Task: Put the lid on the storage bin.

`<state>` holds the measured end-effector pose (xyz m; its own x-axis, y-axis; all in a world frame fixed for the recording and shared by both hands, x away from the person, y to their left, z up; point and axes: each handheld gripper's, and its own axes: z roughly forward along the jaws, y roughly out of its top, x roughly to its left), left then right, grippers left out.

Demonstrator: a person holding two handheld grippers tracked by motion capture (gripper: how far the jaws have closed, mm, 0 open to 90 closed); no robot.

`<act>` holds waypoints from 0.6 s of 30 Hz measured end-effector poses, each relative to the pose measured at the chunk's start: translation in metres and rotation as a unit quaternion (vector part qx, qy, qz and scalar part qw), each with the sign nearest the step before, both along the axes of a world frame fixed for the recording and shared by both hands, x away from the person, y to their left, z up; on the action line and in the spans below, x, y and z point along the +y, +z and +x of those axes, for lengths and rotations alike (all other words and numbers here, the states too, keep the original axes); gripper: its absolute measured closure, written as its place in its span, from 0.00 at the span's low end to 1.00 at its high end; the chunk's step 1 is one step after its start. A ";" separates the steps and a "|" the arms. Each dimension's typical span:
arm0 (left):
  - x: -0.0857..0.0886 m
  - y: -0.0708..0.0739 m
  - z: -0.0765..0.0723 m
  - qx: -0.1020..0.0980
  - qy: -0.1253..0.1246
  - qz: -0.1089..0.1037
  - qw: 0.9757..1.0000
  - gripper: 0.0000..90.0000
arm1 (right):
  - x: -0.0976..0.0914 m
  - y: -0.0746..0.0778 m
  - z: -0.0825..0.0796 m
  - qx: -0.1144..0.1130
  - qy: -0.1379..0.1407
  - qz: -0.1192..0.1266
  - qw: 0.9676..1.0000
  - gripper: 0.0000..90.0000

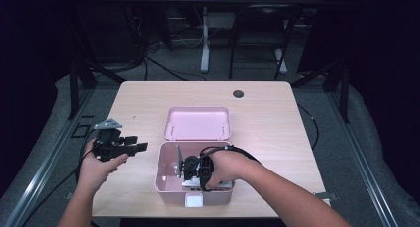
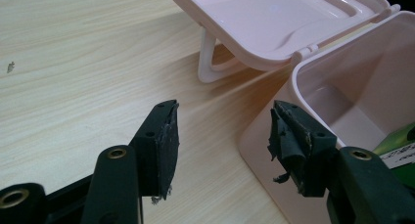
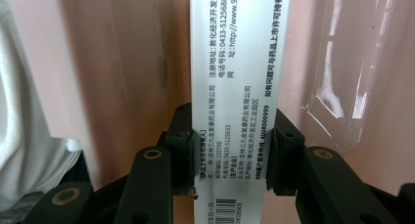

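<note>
Two grippers going here, and only your right one is pinching anything.

From the high view, you're holding the left gripper point(image 1: 140, 147) over the bare table point(image 1: 267, 113), just left of the pink box point(image 1: 168, 190), whose lid point(image 1: 198, 123) is lying flipped open behind it; your right gripper point(image 1: 184, 168) is reaching down inside the box. In the left gripper view, the jaws are standing spread with nothing between the pads point(image 2: 166, 145), one hanging over the wood and the other right by the pink box's point(image 2: 352, 67) near corner. In the right gripper view, your right gripper point(image 3: 230, 150) is pressing both pads onto the sides of a white printed carton point(image 3: 235, 87), which is sitting inside the box against its pink wall point(image 3: 122, 62).
</note>
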<state>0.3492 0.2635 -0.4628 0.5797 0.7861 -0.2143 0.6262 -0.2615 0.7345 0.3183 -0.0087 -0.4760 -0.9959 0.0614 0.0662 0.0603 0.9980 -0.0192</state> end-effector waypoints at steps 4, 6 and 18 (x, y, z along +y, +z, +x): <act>0.000 0.000 0.000 0.000 0.000 0.001 1.000 0.49 | 0.000 -0.001 0.000 0.001 0.000 0.000 1.000 0.68; 0.000 0.000 0.000 0.001 -0.001 0.001 1.000 0.49 | 0.000 -0.001 0.001 0.002 -0.001 0.000 1.000 0.68; 0.000 0.000 0.000 -0.002 0.001 -0.001 1.000 0.49 | 0.000 -0.004 0.005 0.011 -0.002 0.001 1.000 0.68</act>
<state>0.3489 0.2636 -0.4626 0.5791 0.7867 -0.2139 0.6236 -0.2585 0.7378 0.3229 -0.0089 -0.4801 -0.9939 0.0661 0.0879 0.0648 0.9977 -0.0180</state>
